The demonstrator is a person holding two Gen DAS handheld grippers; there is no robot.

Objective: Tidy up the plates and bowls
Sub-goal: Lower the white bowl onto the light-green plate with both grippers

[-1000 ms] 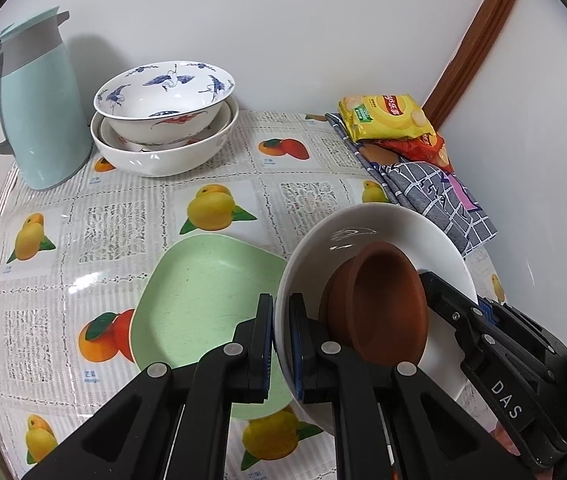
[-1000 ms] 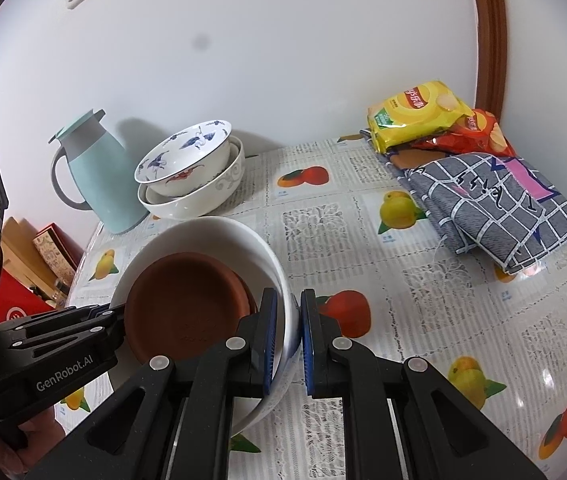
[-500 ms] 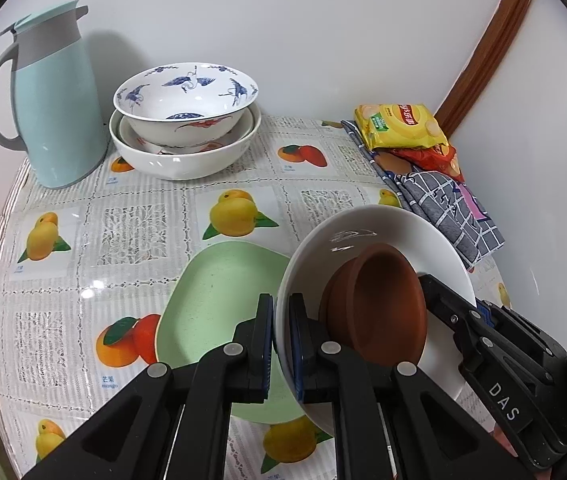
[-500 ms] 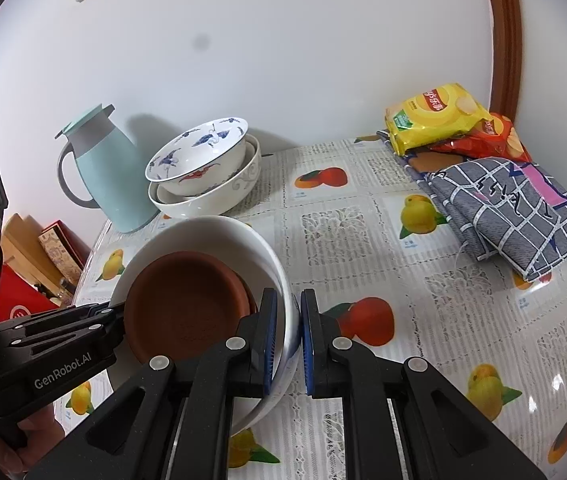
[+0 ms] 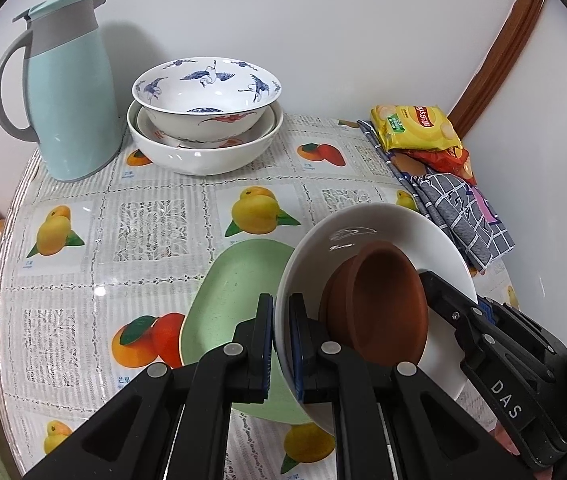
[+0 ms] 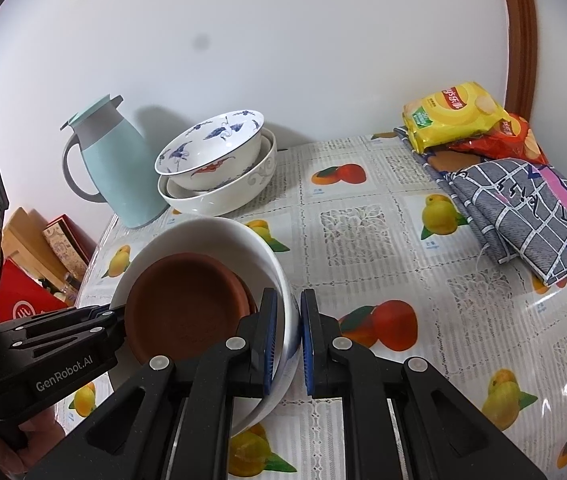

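A bench (image 5: 155,240) covered in fruit-printed oilcloth was seen beneath a large white ceramic bowl (image 5: 395,232), held tilted above a pale green plate (image 5: 235,280). Its opposite rims were clamped by the left gripper (image 5: 281,340) and right gripper (image 6: 285,344) fingers. A small brown clay dish (image 6: 183,304) lay inside.

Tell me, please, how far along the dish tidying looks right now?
Done: the crane bowl is nested in a larger bowl by the wall. In hand: both tongs, left and right, grip the white bowl carrying a brown dish. Left: the green plate still lies loose.
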